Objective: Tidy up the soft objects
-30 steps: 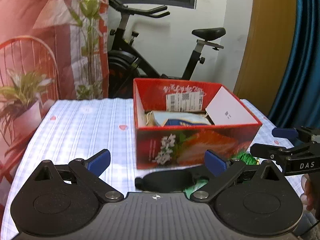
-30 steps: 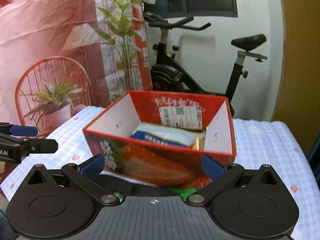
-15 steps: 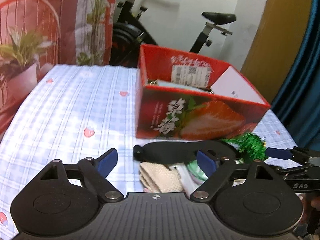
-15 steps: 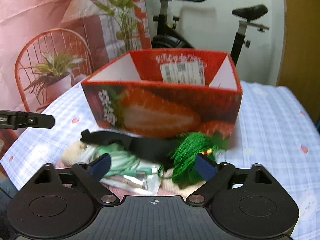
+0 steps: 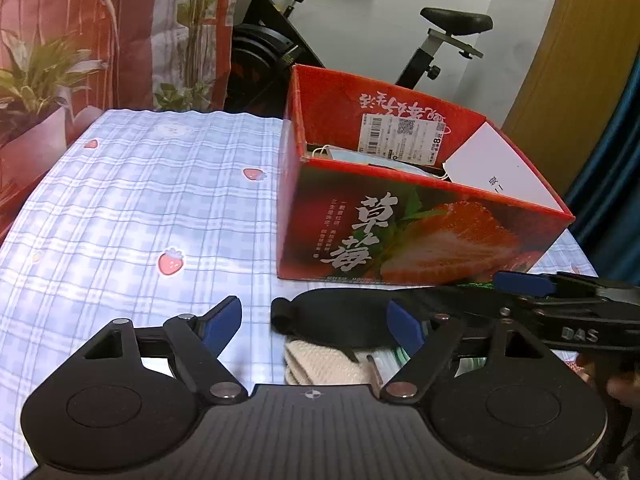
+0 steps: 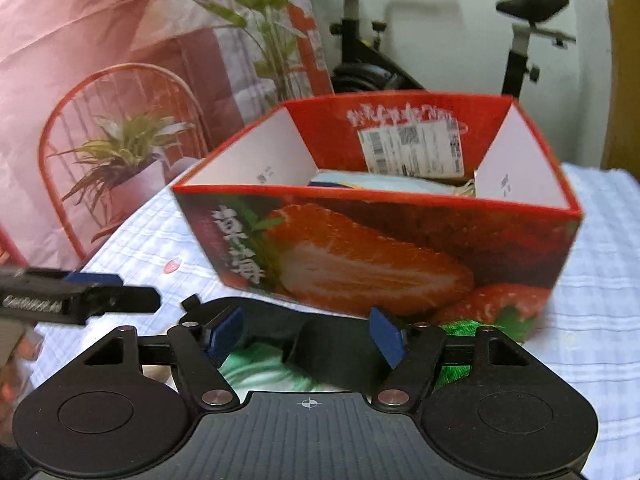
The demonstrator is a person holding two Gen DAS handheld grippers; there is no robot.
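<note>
Left tongs [image 5: 314, 326]: apart — over the black eye mask [image 5: 340, 314].
Right tongs [image 6: 306, 334]: apart — above the same mask.
Strawberry box [image 5: 420, 232]: just behind.

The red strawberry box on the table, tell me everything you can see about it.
The red strawberry box is open-topped cardboard by the look of it, standing upright on the checked tablecloth. Its outer walls are printed with a cut strawberry and white Chinese characters; the two end walls are white inside. A white barcode label sticks on the inner back wall. Light blue soft items lie inside. A black padded item lies on the cloth just in front of it; whether they touch is unclear.
</note>
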